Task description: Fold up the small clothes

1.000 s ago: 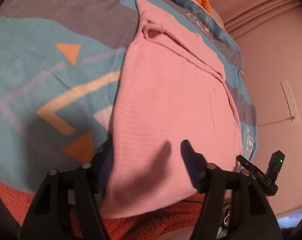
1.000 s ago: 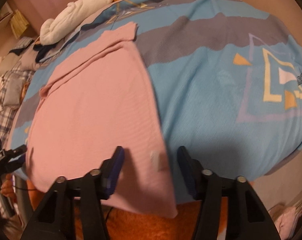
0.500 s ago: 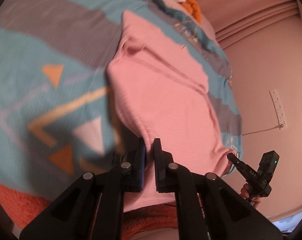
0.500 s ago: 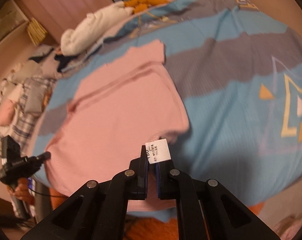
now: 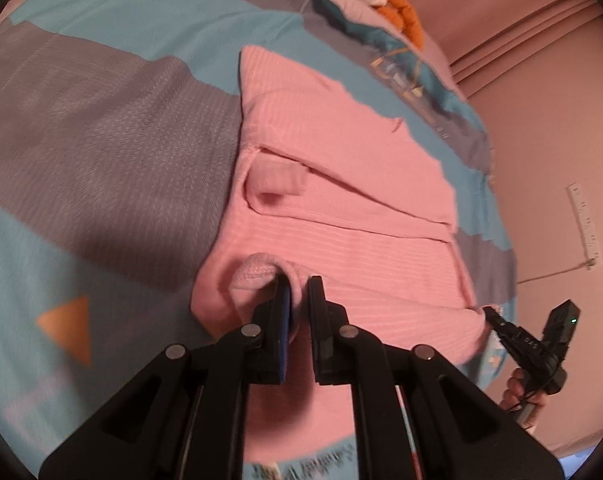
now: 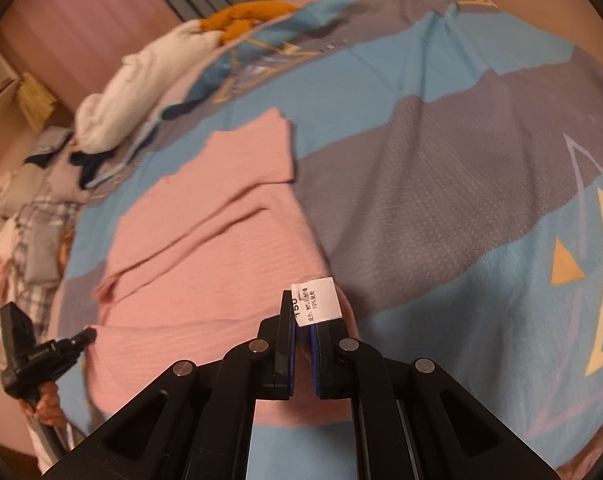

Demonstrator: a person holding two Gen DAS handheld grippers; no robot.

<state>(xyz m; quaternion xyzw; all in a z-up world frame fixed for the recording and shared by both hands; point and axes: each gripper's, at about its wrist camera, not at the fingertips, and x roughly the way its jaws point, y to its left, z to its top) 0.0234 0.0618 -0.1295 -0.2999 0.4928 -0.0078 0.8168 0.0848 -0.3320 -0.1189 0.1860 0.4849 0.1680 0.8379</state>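
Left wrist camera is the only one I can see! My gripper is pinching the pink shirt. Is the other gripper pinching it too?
Observer: Yes. The right gripper is shut on the pink shirt's other near corner.
Operator: Is anything poking out there?
Observer: A white care label stands up between its fingers.
Operator: What's past the bed on that side?
Observer: A heap of checked and grey clothes lies at the left edge of the right wrist view.
Operator: Can you see my gripper from there?
Observer: Yes, the left gripper shows low on the left, with its tip at the shirt's edge.
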